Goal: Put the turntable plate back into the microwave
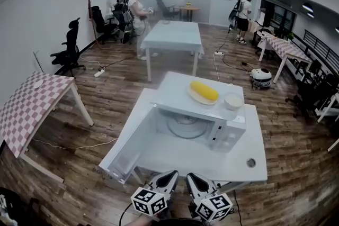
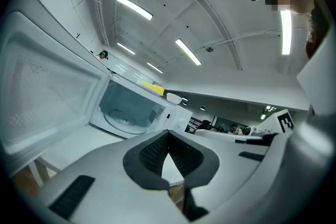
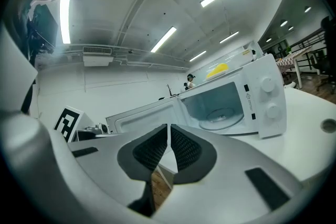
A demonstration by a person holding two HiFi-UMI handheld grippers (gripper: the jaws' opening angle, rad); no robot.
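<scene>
Claws hang side by side above the desk's point(image 1: 249, 140) near edge, tips aimed at the open microwave point(image 1: 233, 132). The left claw point(image 1: 172, 174) is pressed together on nothing, and the right claw point(image 1: 192, 176) likewise. The turntable plate point(image 1: 186, 127) lies inside the microwave's cavity.

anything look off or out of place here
Nothing spilled or broken. The microwave door hangs wide open with the turntable plate inside, and a yellow corn cob and small bowl sit oddly on its roof.
</scene>
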